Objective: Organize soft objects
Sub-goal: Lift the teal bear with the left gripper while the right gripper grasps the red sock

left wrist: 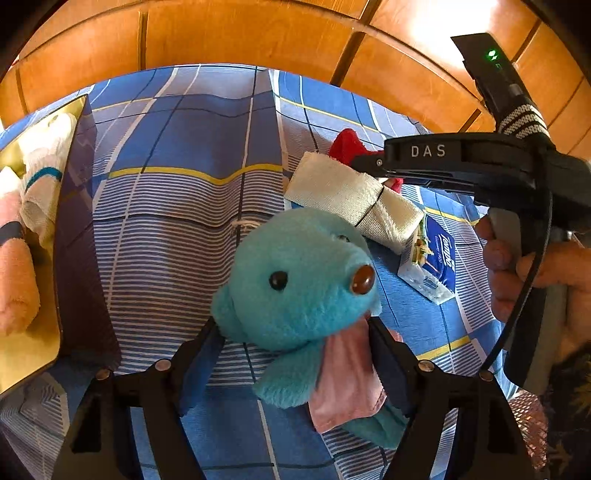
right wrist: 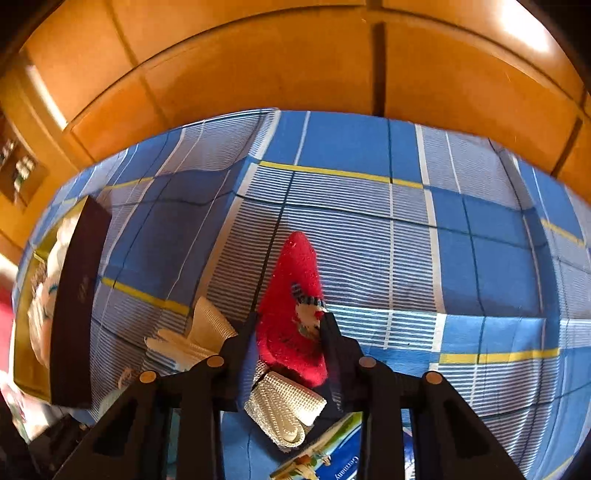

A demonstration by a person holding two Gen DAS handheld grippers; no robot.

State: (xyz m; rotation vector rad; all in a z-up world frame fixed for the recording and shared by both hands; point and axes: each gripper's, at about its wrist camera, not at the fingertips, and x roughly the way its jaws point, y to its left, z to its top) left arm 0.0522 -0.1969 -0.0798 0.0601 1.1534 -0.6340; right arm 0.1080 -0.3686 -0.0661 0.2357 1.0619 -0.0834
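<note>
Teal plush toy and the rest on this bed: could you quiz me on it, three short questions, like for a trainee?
1. True or false: the left gripper holds the teal plush toy off the bed.
2. What sits between the right gripper's fingers? A. a red sock B. a spoon C. a cup
3. Fill in: the tissue pack lies beside a folded ____ cloth.
Key: 1 true; 2 A; 3 cream.

Fuzzy teal plush toy [left wrist: 295, 280], woven cotton bedsheet [left wrist: 177, 229], glossy wooden panels [left wrist: 240, 33]
</note>
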